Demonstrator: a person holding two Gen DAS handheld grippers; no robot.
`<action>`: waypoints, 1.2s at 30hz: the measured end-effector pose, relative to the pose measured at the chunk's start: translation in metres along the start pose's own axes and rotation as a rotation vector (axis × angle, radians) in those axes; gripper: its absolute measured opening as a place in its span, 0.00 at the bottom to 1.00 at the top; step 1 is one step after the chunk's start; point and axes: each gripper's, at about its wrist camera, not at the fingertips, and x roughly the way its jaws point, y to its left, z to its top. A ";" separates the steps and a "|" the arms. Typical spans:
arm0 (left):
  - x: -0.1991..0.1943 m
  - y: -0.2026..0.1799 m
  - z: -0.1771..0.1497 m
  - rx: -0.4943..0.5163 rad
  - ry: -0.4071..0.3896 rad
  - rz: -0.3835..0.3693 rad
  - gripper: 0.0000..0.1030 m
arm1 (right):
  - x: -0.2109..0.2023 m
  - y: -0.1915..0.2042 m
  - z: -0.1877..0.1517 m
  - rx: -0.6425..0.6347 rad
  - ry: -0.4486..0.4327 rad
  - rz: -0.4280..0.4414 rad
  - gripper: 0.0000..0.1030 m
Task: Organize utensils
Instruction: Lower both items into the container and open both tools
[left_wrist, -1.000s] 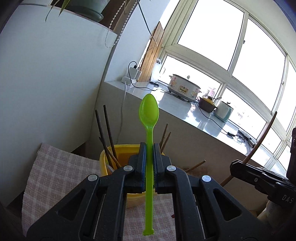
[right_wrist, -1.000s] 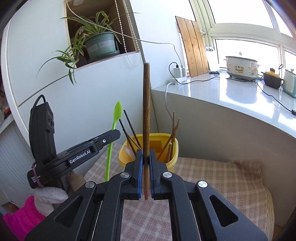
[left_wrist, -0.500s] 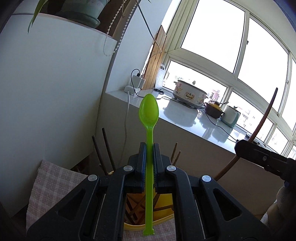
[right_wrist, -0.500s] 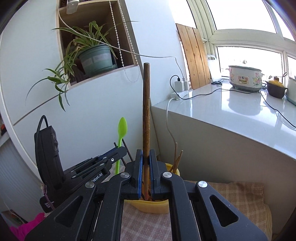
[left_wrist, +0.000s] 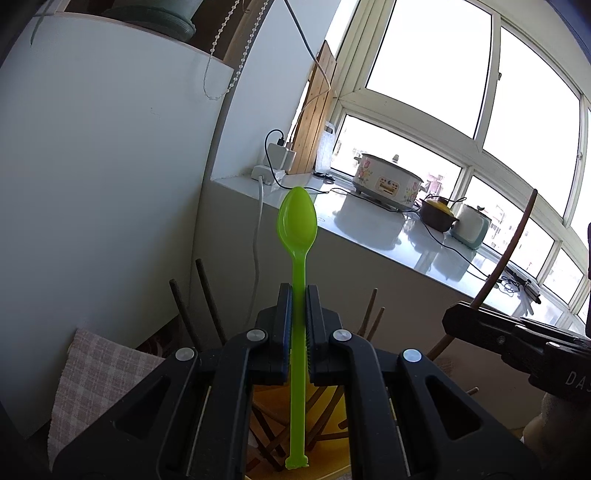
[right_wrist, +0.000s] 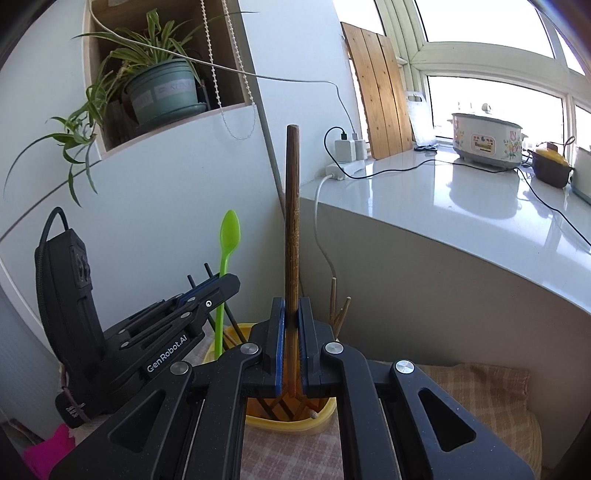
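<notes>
As both tools hang over the cup (right_wrist: 291, 415) | we are clamping spoon (left_wrist: 297, 225) in left gripper (left_wrist: 297, 317), stick (right_wrist: 291, 229) in right gripper (right_wrist: 291, 328) | lowering each straight in.

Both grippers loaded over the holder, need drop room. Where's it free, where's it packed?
Free: checked cloth right of the yellow holder, and the white counter between power strip and cooker. Crowded: inside the holder, crossed chopsticks under the green spoon and the wooden stick.

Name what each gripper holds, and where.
Left gripper clamps the green spoon mid-handle; right gripper clamps the chopstick on its lower part.
</notes>
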 end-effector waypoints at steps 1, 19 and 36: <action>0.001 0.001 -0.001 0.000 0.002 0.003 0.04 | 0.001 -0.001 -0.001 0.000 0.004 0.000 0.04; -0.007 0.003 -0.025 0.017 0.041 -0.006 0.04 | 0.009 -0.004 -0.018 0.001 0.076 -0.002 0.05; -0.040 -0.001 -0.042 0.006 0.091 -0.023 0.05 | 0.002 -0.003 -0.031 -0.022 0.083 -0.096 0.34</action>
